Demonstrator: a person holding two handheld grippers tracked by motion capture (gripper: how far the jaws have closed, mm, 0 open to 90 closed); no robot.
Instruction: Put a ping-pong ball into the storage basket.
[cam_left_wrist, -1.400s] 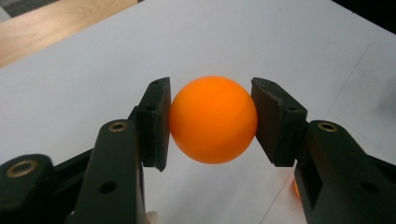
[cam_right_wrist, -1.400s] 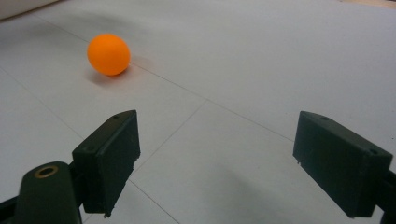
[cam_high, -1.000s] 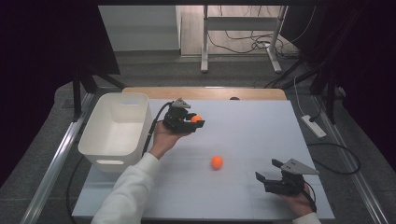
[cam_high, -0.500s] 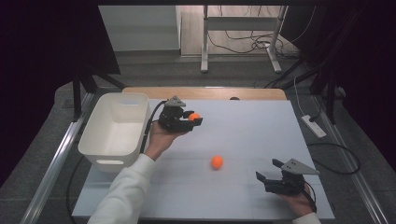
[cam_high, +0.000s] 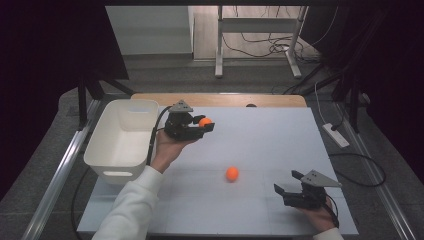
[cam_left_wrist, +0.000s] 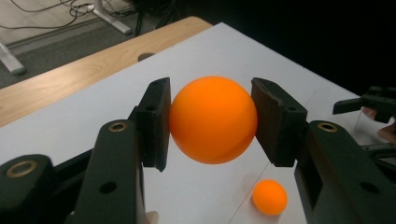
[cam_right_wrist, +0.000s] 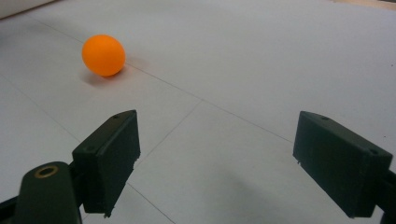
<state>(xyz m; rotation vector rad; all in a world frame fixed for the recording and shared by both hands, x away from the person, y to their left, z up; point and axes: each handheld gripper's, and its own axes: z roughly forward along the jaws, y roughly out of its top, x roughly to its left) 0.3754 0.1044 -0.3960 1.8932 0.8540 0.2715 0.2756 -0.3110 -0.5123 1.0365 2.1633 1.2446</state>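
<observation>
Orange ball (cam_left_wrist: 212, 119) clamped in my left gripper (cam_high: 196, 128), held above the table (cam_high: 280, 145) beside the bin (cam_high: 121, 137). Second ball (cam_high: 231, 173) lies mid-table; right gripper (cam_high: 292, 189) spread wide, holding nothing.

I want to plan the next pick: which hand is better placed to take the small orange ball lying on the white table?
Right. The right tool is open, empty and near the small orange ball; the left tool already grips another orange ball.

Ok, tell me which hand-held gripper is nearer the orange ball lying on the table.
Right. The right hand-held gripper sits open just beside the loose ball; the left hand-held gripper, holding another ball, is farther off, near the white bin.
</observation>
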